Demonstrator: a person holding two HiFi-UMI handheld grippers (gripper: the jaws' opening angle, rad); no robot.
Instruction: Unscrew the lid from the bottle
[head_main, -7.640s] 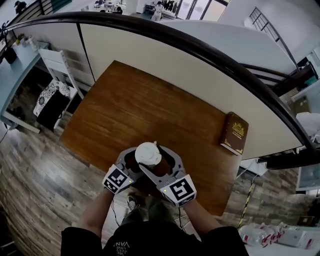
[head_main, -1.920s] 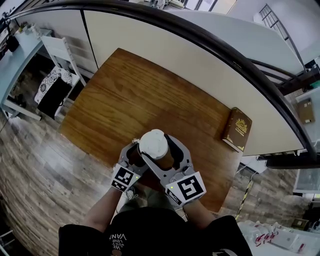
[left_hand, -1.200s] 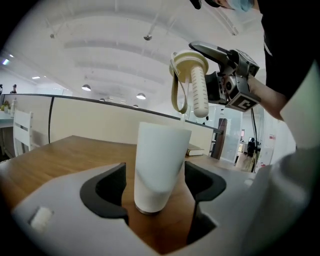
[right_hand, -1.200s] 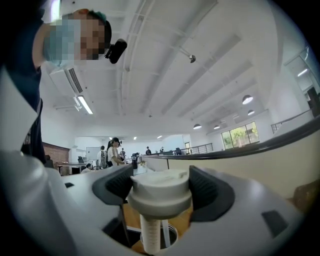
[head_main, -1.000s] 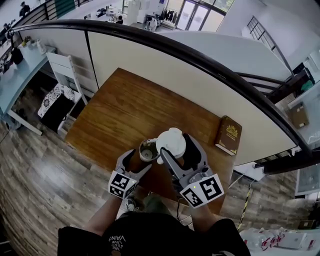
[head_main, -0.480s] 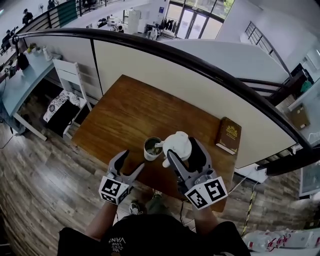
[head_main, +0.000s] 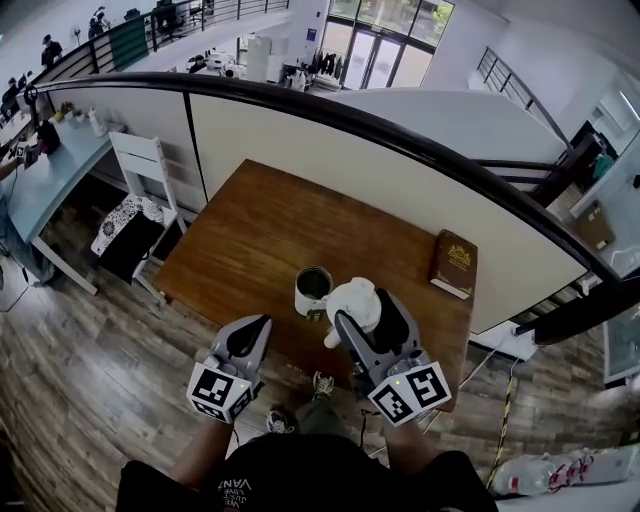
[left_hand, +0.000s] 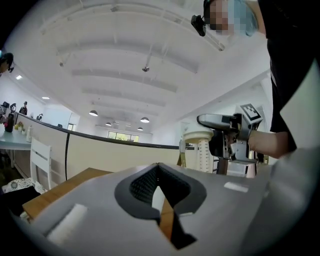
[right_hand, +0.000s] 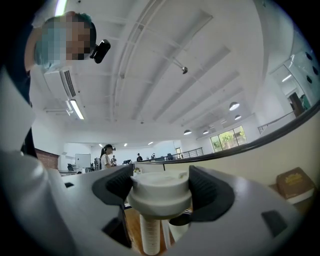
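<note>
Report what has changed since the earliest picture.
The right gripper took the lid off and carried it to the right, still clamped on it. The left gripper let go of the bottle, drew back toward the person, and its jaws have just closed on nothing. The open bottle stands on the table. The book stayed put.

On the table (head_main: 262, 222) a bottle (head_main: 313, 291), lid (head_main: 353, 301) just right, book (head_main: 453, 264) farther right
</note>
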